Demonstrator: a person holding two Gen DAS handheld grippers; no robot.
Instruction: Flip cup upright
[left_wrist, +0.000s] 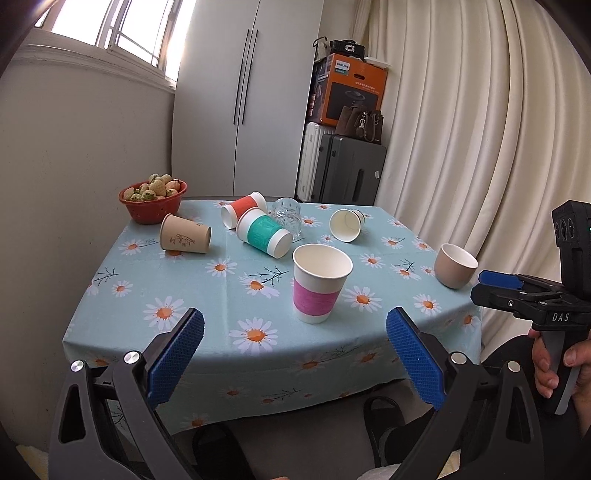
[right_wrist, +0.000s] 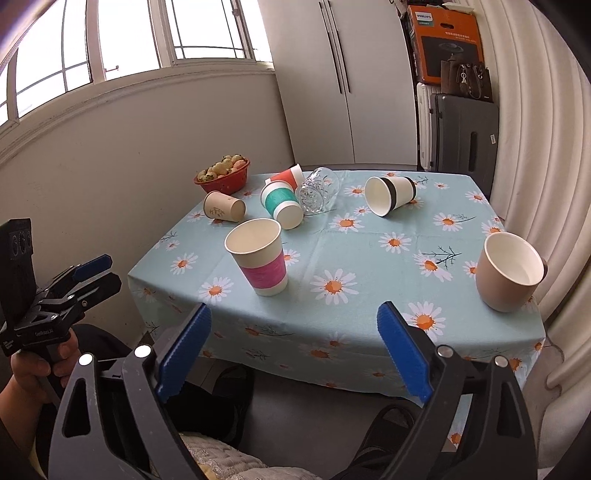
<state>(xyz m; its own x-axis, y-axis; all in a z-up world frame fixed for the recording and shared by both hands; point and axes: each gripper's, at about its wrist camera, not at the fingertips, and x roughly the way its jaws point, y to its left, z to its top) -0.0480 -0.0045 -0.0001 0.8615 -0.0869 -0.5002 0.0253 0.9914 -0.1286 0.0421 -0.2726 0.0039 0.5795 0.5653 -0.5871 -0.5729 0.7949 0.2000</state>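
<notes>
On the daisy tablecloth, a pink-banded paper cup and a beige ceramic cup stand upright. Lying on their sides are a brown paper cup, a teal-banded cup, an orange-banded cup, a clear glass and a black-banded white cup. My left gripper and right gripper are both open and empty, held before the table's near edge.
A red bowl of strawberries sits at the far left corner. A wall runs along the table's left, curtains along its right. A white wardrobe, suitcases and boxes stand behind. My legs and slippers are below the near edge.
</notes>
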